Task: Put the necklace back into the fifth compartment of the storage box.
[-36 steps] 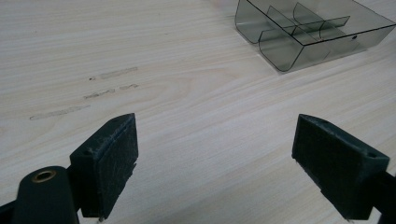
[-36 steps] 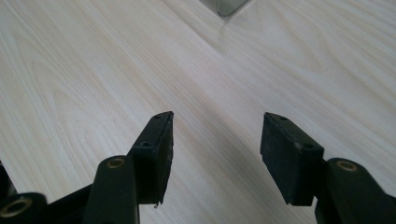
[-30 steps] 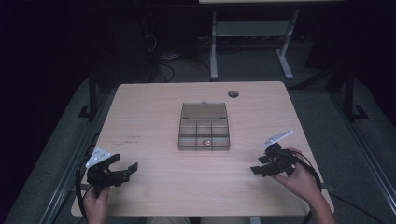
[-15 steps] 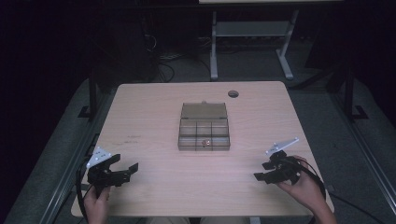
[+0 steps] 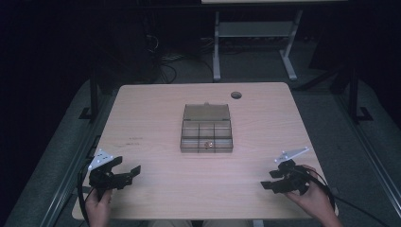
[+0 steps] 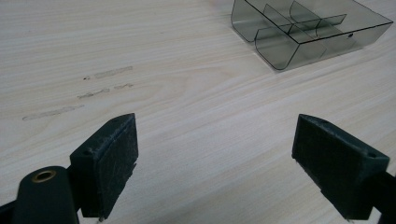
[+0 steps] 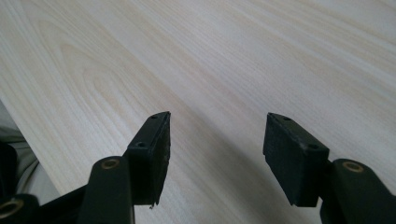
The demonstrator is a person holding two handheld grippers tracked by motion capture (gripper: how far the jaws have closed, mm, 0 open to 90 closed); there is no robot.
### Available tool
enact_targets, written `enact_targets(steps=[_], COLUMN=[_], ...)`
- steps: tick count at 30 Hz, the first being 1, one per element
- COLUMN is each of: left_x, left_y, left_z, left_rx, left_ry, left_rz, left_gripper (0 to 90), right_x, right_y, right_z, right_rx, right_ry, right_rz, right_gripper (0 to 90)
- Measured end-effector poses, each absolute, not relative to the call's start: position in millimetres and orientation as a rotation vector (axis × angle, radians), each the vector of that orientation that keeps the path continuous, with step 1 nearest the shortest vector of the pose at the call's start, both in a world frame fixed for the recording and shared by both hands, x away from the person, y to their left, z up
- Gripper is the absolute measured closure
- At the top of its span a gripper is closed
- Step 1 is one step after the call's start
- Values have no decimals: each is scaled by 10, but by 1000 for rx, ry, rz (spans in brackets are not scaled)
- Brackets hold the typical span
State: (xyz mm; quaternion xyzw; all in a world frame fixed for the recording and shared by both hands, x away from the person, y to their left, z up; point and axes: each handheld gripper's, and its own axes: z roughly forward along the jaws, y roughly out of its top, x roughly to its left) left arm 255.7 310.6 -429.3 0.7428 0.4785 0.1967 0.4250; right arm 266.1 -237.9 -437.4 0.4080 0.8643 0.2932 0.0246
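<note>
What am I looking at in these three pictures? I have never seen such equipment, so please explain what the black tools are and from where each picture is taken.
A person sits at a wooden table and holds a hand tool in each hand. Each tool is a gripper with two black jaws. The high view looks down from above: the left gripper is at the lower left, the right gripper at the lower right. The other two pictures come from small cameras that ride on the grippers and look along their jaws. In the left gripper view the left gripper is open above bare wood, with a clear plastic box farther off. In the right gripper view the right gripper is also open. That box, with compartments and its lid open, lies mid-table; a small item sits in one compartment. Nothing is held.
</note>
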Motion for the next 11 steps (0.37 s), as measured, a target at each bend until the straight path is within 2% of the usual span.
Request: enact_targets(steps=[11], left_x=[2561], left_y=[3087], left_z=[-4293], left_rx=[1857], left_ry=[1192], left_rz=[494], left_gripper=[140], right_x=[2530], right_y=[-2416], right_z=[-4403], right_rx=[1270], right_ry=[2640], right_rz=[959], right_gripper=[394])
